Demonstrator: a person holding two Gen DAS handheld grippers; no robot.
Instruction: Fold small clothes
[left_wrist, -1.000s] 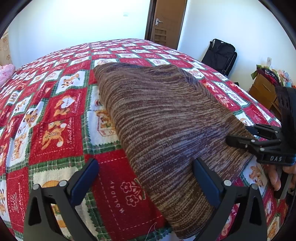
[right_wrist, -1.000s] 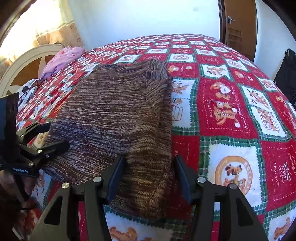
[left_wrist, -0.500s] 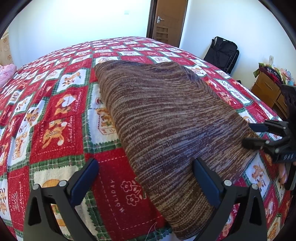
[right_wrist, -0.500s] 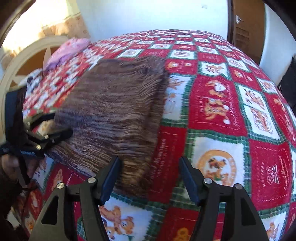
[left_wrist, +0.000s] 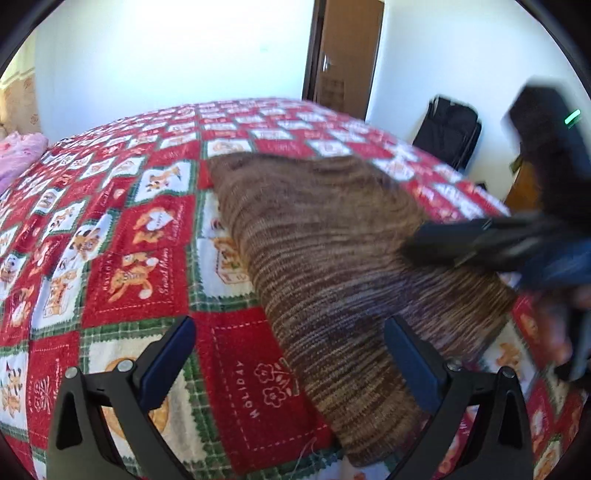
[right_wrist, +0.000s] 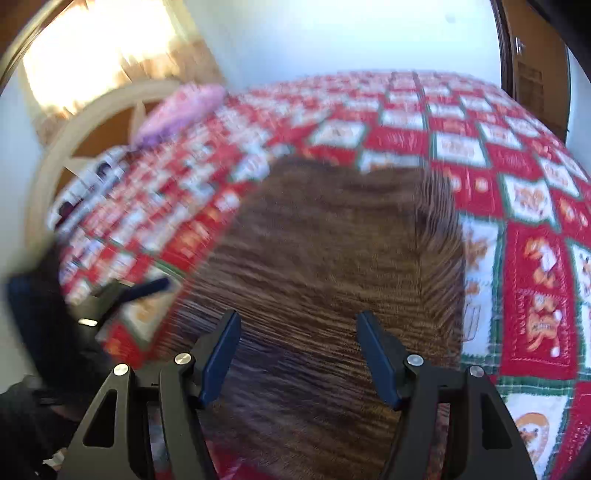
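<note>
A brown striped knit garment lies folded flat on the red, white and green patchwork bedspread. My left gripper is open and empty, above the garment's near left edge. My right gripper is open and empty, hovering over the garment. In the left wrist view the right gripper shows blurred at the right, above the garment's right side. In the right wrist view the left gripper shows blurred at the left edge.
A pink cloth lies near the curved wooden headboard. A black bag stands against the wall by a brown door. A wooden cabinet stands at the right.
My right gripper has swung left and over the garment, with strong motion blur. My left gripper has pulled back slightly; both stay open and empty.
</note>
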